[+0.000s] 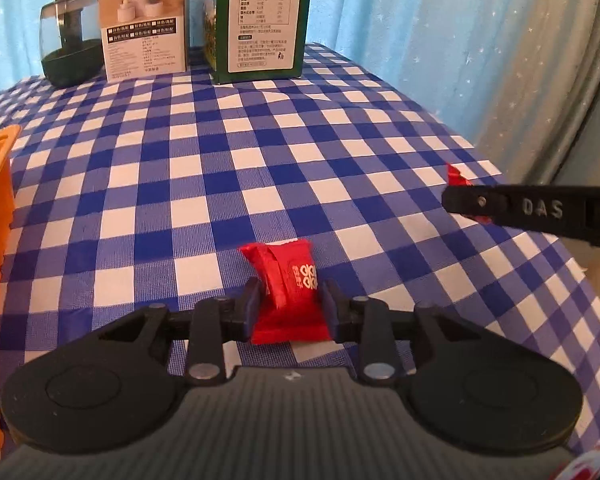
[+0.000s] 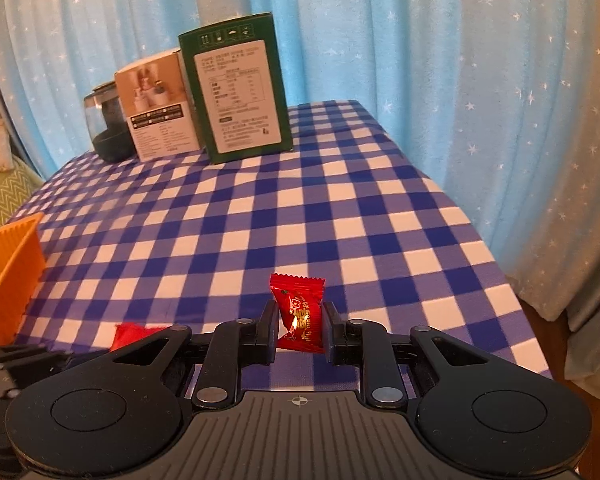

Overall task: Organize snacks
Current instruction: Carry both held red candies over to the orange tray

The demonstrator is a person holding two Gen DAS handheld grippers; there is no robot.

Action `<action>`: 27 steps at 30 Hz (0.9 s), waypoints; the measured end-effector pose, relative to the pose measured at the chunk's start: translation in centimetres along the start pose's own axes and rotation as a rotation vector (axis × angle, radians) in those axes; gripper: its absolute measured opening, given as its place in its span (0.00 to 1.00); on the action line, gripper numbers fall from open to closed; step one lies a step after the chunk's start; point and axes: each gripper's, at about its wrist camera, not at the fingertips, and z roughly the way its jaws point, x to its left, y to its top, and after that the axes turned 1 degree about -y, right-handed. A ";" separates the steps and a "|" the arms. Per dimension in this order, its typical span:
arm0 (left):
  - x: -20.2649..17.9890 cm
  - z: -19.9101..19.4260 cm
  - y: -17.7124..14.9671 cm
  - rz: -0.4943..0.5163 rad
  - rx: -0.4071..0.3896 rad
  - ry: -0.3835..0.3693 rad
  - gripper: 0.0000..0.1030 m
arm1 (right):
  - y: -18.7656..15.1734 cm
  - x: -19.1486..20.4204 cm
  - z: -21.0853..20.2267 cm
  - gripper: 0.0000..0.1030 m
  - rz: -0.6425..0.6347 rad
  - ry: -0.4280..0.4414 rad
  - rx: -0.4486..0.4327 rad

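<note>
The left gripper (image 1: 288, 300) points forward and down over the table. Its two fingers are closed on a red candy with white marks (image 1: 290, 280). The pads press on both sides of it, and the candy sticks up between them, off the checked cloth (image 1: 220, 160). The right gripper (image 2: 298, 324) also points forward and down. Its two fingers are squeezed tight on a red candy with gold print (image 2: 300, 312), which stands up between the pads. In the left wrist view the right gripper shows from the side as a dark bar at the right edge, with a bit of red wrapper poking out at its tip. In the right wrist view the left gripper sits low at the left edge, with a bit of its red candy showing. So there are two candies, one in each gripper. There is one orange basket (image 2: 12, 272) at the left side of the table, and both candies are apart from it. At the far end of the table stand three things in a row: one dark round jar (image 1: 70, 44), one white box (image 1: 144, 20) and one green box (image 1: 260, 20). A blue curtain with little stars (image 2: 420, 80) hangs behind the table.
</note>
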 end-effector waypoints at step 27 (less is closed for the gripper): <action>2.6 -14.7 -4.0 -0.026 -0.056 0.044 0.24 | -5.7 6.2 -10.8 0.22 0.058 0.021 0.009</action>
